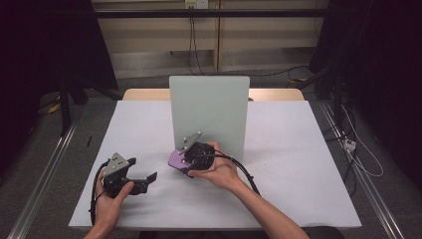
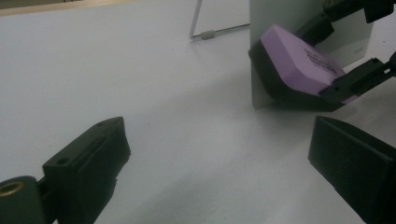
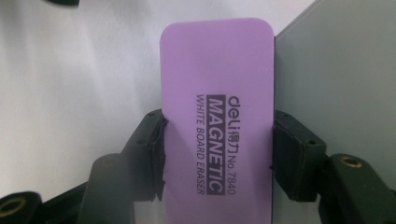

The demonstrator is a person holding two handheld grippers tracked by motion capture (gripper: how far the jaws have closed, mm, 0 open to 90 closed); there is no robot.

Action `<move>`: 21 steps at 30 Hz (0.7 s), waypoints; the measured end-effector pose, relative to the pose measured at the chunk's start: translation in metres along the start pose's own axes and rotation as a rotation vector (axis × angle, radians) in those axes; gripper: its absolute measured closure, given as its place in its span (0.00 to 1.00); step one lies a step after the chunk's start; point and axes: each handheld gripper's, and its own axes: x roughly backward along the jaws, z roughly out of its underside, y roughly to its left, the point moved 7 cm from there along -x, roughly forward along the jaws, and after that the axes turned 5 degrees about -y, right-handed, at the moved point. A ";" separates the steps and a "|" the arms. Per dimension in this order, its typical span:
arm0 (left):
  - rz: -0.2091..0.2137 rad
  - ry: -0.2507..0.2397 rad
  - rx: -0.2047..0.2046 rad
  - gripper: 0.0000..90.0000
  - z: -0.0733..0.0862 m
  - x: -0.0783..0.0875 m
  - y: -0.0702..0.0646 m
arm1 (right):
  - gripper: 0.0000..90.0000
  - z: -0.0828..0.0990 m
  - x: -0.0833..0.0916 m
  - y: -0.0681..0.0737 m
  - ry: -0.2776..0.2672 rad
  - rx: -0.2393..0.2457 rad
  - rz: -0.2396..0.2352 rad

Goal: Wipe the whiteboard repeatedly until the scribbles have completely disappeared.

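While we scan from the left, we've got the left gripper [image 1: 148,178] held low over the white table [image 1: 298,169], jaws spread wide with nothing between them, well apart from everything else. Next over is the right gripper [image 1: 175,160], clamped on the whiteboard eraser [image 1: 177,159] across its width. That eraser sits just in front of the upright grey board [image 1: 209,112], near its lower left corner, and the board is pretty much what blocks the way behind it; in the left gripper view its wire stand [image 2: 205,33] pokes out at the back. Eraser itself: purple top with rounded corners, black felt base, and dark print reading "deli MAGNETIC WHITE BOARD ERASER No. 7840". From the left gripper view it looks tilted, one end raised.
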 end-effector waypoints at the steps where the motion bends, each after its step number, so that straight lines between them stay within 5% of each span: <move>1: 0.001 0.000 0.001 0.05 0.000 0.000 0.000 | 0.47 0.001 0.000 0.000 0.011 -0.008 -0.005; 7: 0.001 -0.004 -0.003 0.05 0.000 0.001 0.001 | 0.47 0.006 0.009 -0.004 0.039 -0.007 0.006; 16: 0.002 -0.001 0.003 0.05 0.000 -0.001 -0.001 | 0.47 -0.016 0.057 -0.032 -0.091 -0.049 0.105; 21: 0.000 0.000 0.001 0.05 0.000 0.000 0.000 | 0.47 -0.020 0.057 -0.034 -0.114 -0.057 0.112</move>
